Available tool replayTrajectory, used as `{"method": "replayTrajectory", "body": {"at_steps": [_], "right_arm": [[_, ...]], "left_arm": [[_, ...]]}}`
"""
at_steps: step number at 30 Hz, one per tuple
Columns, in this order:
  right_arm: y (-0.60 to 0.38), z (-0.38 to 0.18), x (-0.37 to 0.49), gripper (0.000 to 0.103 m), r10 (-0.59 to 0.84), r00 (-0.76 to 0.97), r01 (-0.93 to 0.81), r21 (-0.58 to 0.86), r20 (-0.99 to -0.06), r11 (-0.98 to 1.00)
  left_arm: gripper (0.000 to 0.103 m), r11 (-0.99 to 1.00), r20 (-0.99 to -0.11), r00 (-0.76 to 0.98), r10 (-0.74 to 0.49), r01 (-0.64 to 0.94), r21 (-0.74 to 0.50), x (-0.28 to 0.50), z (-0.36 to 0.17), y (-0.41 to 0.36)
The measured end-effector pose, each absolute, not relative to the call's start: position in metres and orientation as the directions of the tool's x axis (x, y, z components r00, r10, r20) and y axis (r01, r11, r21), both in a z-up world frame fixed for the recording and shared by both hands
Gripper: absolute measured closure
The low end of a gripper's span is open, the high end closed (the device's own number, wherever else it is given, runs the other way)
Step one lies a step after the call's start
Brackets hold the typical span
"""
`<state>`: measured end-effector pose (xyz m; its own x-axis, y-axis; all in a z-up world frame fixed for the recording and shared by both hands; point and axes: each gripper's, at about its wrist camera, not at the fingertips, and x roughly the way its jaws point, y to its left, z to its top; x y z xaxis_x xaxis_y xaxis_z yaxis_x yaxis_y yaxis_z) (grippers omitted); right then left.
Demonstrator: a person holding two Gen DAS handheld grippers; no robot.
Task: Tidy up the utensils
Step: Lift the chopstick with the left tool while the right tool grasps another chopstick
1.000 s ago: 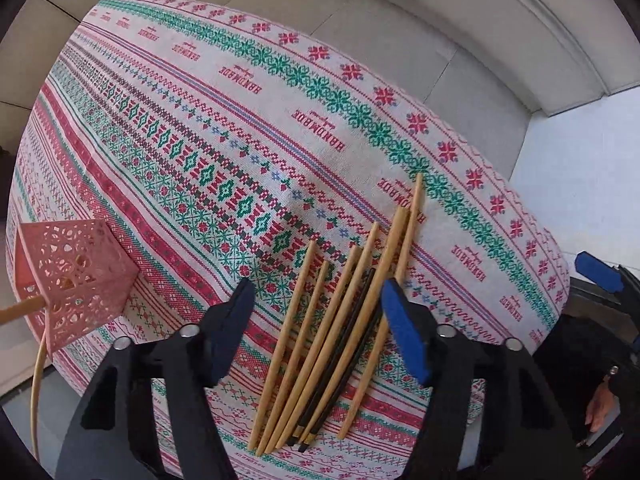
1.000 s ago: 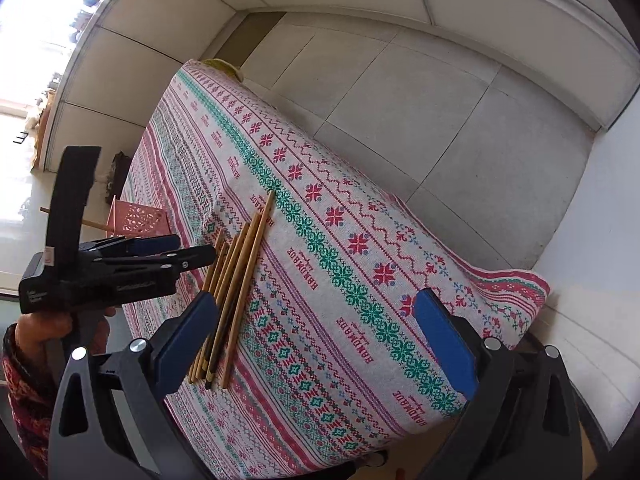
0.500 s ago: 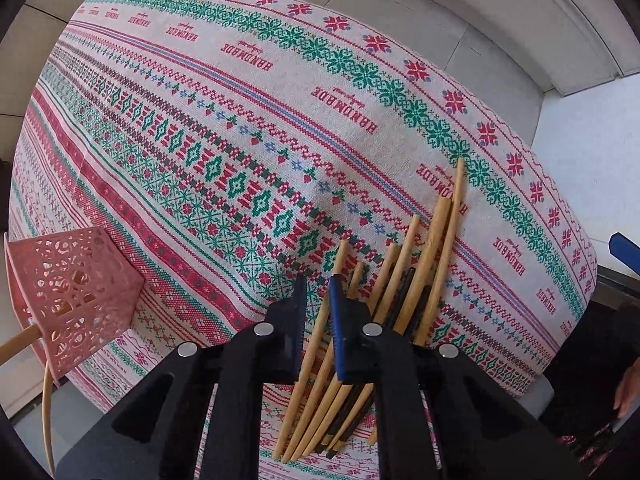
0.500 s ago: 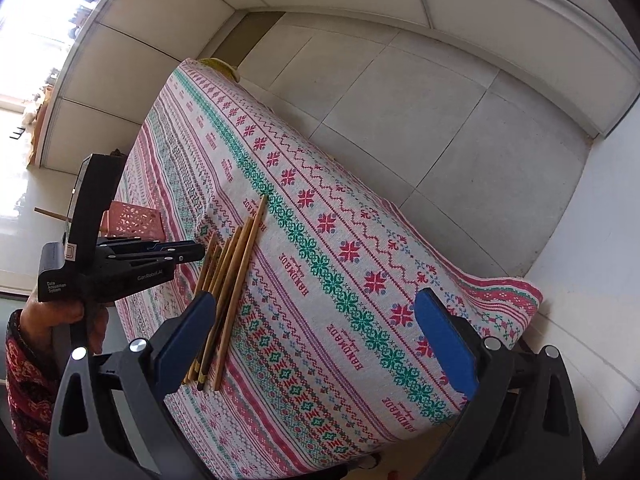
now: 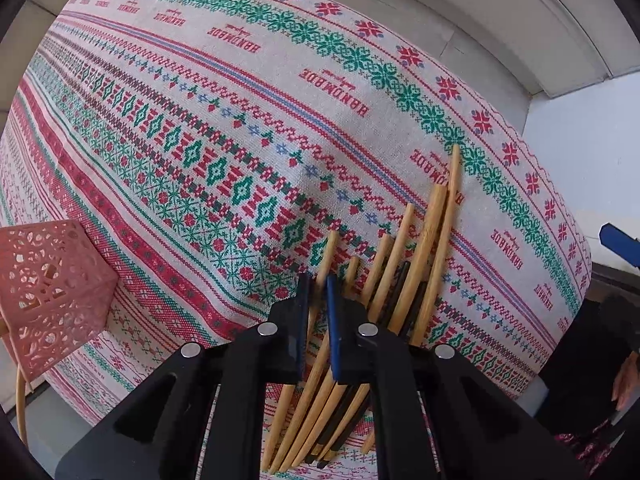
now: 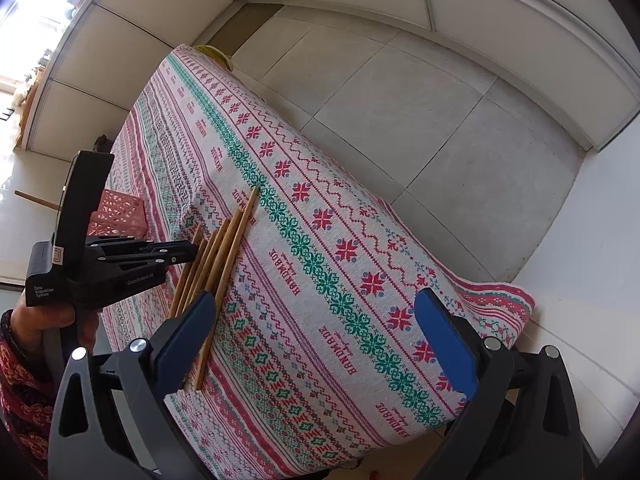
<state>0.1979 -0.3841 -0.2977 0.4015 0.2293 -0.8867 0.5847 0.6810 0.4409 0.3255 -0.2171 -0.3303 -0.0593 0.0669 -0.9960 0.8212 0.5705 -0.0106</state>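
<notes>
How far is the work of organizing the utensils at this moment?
Done: one chopstick seems already in the pink basket. In hand: the left claw has just closed on one chopstick from the pile on the cloth. Left: the remaining chopsticks lie there. The right claw is open and empty.

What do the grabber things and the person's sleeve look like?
Each grabber is a black plastic frame with triangle cut-outs and round silver bolts. The left gripper and the right gripper both have flat blue pads on their fingers. From the right wrist camera, the left one carries a black box with small white lettering. The person's sleeve is dark red with a pale knitted pattern.
</notes>
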Motion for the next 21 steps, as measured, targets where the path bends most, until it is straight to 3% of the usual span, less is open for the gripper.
{"method": "replayTrajectory", "body": {"at_steps": [6, 12, 19, 21], "right_arm": [[-0.369, -0.299, 0.215, 0.007, 0.136, 0.315, 0.553, 0.298, -0.939, 0.778], [-0.358, -0.292, 0.243, 0.007, 0.051, 0.289, 0.516, 0.201, -0.956, 0.833], [-0.367, -0.307, 0.287, 0.007, 0.279, 0.251, 0.585, 0.375, -0.927, 0.72], [-0.37, -0.313, 0.296, 0.011, 0.305, 0.254, 0.619, 0.397, -0.918, 0.678]], "left_arm": [[0.096, 0.67, -0.994, 0.066, -0.091, 0.743, -0.012, 0.307, -0.309, -0.174], [0.096, 0.747, -0.91, 0.308, -0.277, 0.664, -0.002, 0.261, -0.223, -0.108], [0.098, 0.802, -0.746, 0.504, -0.434, 0.594, -0.066, 0.223, -0.119, -0.051], [0.099, 0.804, -0.708, 0.53, -0.468, 0.588, -0.091, 0.213, -0.106, -0.046]]}}
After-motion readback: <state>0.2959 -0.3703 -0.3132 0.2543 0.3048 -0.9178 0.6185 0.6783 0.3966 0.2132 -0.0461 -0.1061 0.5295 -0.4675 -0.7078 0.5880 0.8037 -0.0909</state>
